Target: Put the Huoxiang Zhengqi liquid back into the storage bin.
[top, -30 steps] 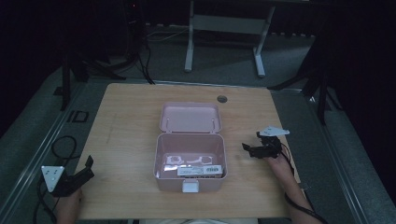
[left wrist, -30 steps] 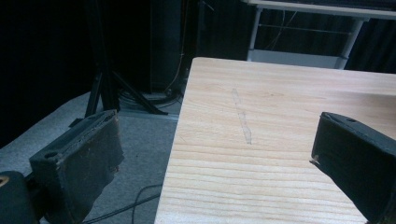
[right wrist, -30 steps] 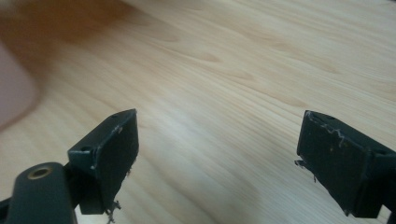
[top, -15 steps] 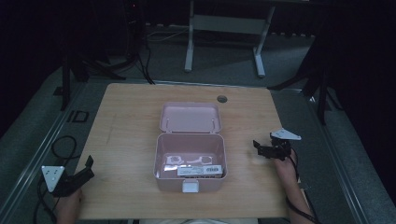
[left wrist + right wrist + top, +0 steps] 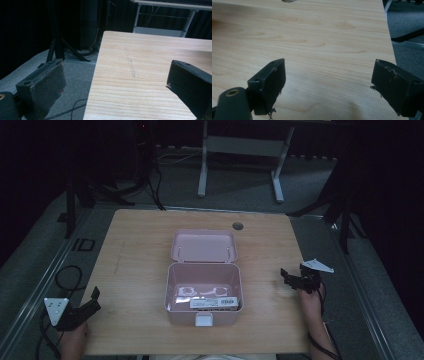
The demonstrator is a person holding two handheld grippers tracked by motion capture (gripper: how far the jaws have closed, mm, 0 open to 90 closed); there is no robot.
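- The pale pink plastic box with a hinged lid [image 5: 204, 292] stands at the middle of the light wooden table [image 5: 135, 245], nearer the person's edge. Its lid lies fully back, flat toward the far side, and a white front latch faces the person.
- Inside the box, white items [image 5: 200, 292] and a white labelled strip [image 5: 214, 303] lie on the floor of the tray. What they are is too small to tell.
- The left gripper [image 5: 85, 304] sits at the table's near-left corner, well apart from the box. In the left gripper view its jaws stand wide apart with nothing between them; one jaw hangs over the grey carpeted floor [image 5: 72, 75], the other over the wood.
- The right gripper [image 5: 295, 279] hovers near the table's right edge, to the right of the box and apart from it. In the right gripper view its jaws are spread wide and empty above bare wood [image 5: 317, 42].
- Judgement on progress: the box is open and contents rest within; neither gripper touches it. If the work is to close the box, the lid and latch remain to be handled; that step is not yet begun.
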